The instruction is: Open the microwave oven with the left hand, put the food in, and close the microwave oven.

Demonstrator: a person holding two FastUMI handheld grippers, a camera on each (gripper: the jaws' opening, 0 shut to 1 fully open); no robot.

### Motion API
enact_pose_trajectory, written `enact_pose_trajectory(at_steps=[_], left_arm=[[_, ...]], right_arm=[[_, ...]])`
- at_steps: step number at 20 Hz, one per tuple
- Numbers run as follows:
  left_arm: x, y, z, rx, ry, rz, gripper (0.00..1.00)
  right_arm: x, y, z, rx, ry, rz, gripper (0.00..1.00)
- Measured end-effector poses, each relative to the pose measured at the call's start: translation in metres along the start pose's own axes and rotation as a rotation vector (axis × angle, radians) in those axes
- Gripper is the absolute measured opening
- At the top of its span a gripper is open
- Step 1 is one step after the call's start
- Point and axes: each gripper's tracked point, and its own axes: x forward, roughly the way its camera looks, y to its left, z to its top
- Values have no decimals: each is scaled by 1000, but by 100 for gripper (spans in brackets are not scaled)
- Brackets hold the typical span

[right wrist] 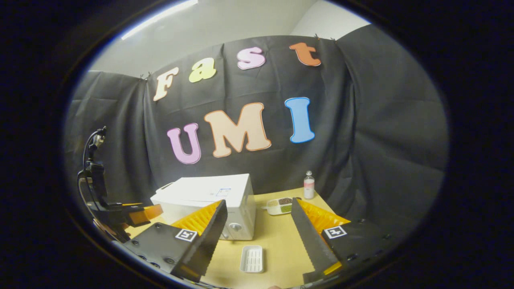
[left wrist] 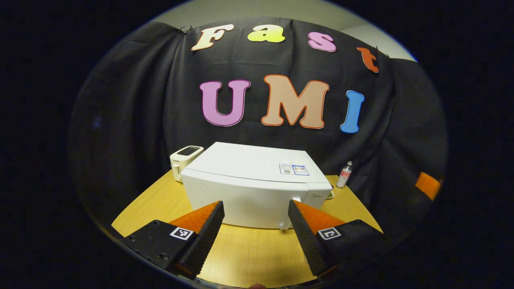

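In the left gripper view, the left tool (left wrist: 255,216) is spread open at the bottom of the frame, gripping nothing. The microwave (left wrist: 255,184), door shut, sits at centre on the desk (left wrist: 257,253), just beyond its fingertips.

In the right gripper view, the right tool (right wrist: 257,224) is open and empty at the bottom. The microwave (right wrist: 209,196) lies left of centre behind its left finger; a white tray (right wrist: 251,259) lies on the desk between the fingers.

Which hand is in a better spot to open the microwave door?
Left, probably. The left hand-held gripper faces the microwave oven front, open, with the closed door straight ahead. The right hand-held gripper sits off to the side, nearer the white tray.
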Motion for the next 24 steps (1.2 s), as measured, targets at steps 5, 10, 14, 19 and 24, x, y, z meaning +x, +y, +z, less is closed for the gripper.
enact_pose_trajectory(at_steps=[5,10,14,19,24], left_arm=[[-13,5,-2,-4,-14,23,96],[-25,14,-8,19,-2,47,96],[-32,18,-15,21,12,57,96],[-38,20,-18,10,14,67,96],[-39,20,-16,25,11,74,97]], right_arm=[[-14,4,-4,-16,15,13,91],[-24,12,-14,-27,41,27,92],[-31,14,-18,-29,49,35,98],[-36,12,-22,-25,58,34,98],[-36,10,-21,-15,55,32,92]])
